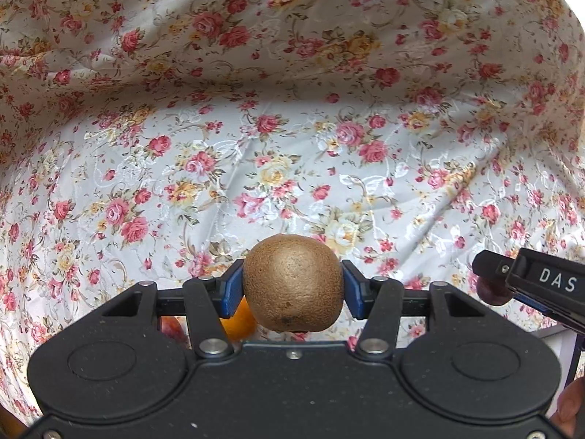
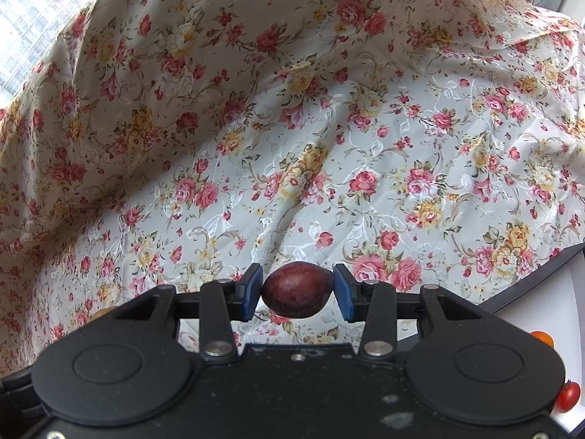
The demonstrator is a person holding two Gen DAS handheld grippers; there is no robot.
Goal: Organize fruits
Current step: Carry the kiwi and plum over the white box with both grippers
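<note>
A brown fuzzy kiwi (image 1: 292, 274) is clamped between the blue pads of my left gripper (image 1: 292, 287), held above the floral cloth (image 1: 278, 153). My right gripper (image 2: 298, 291) is shut on a small dark red plum (image 2: 297, 285), pads pressing on both its ends, also above the cloth. In the left wrist view a finger (image 1: 491, 265) of the right gripper reaches in from the right edge with the plum (image 1: 491, 292) under it. An orange (image 1: 239, 320) and a reddish fruit (image 1: 171, 329) lie below, partly hidden behind the left gripper's body.
The rose-patterned cloth (image 2: 329, 146) covers the table and rises in folds at the back. A white tray (image 2: 530, 314) at the right edge holds an orange cherry tomato (image 2: 543, 338) and a red one (image 2: 568, 397). A window shows at the upper left.
</note>
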